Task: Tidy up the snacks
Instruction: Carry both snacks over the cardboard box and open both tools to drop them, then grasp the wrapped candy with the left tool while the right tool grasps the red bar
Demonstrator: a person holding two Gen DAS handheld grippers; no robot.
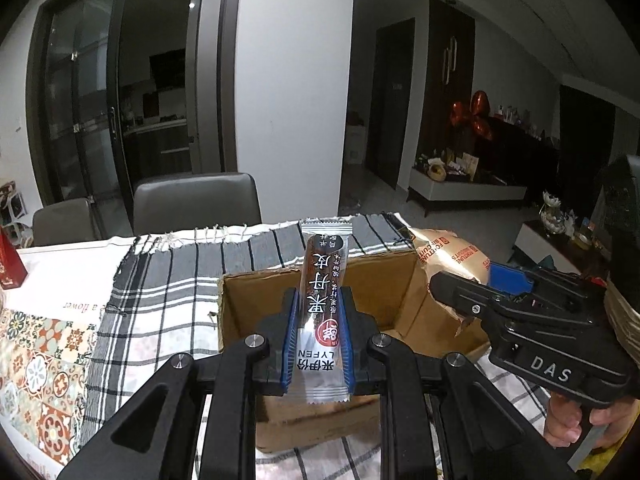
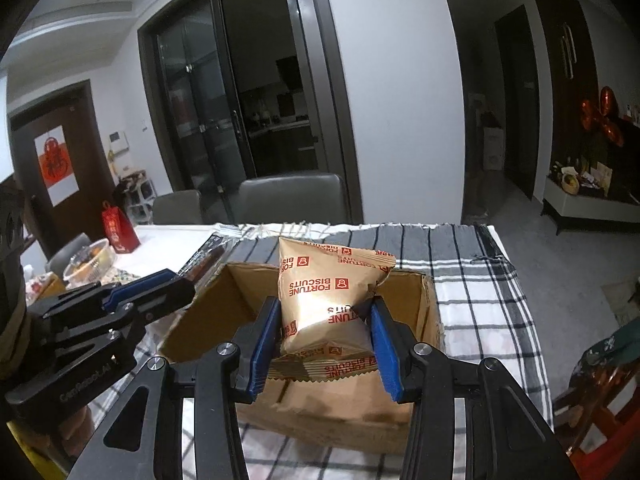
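Observation:
An open cardboard box (image 1: 240, 304) stands on a checked cloth; it also shows in the right wrist view (image 2: 424, 300). My left gripper (image 1: 319, 334) is shut on a long silver-and-dark snack bar wrapper (image 1: 323, 300) and holds it upright over the box. My right gripper (image 2: 325, 340) is shut on a gold Fortune Biscuits bag (image 2: 320, 296) and holds it above the box. Each gripper shows in the other's view: the right one (image 1: 520, 320) with the bag (image 1: 452, 256) at the box's right, the left one (image 2: 120, 304) at the box's left.
The grey-and-white checked cloth (image 2: 472, 280) covers the table's near end. A red gift bag (image 2: 118, 232) and a clear bowl (image 2: 86, 264) stand at the far left. Two grey chairs (image 1: 196, 200) stand behind the table. The table's right edge (image 2: 516, 276) drops to the floor.

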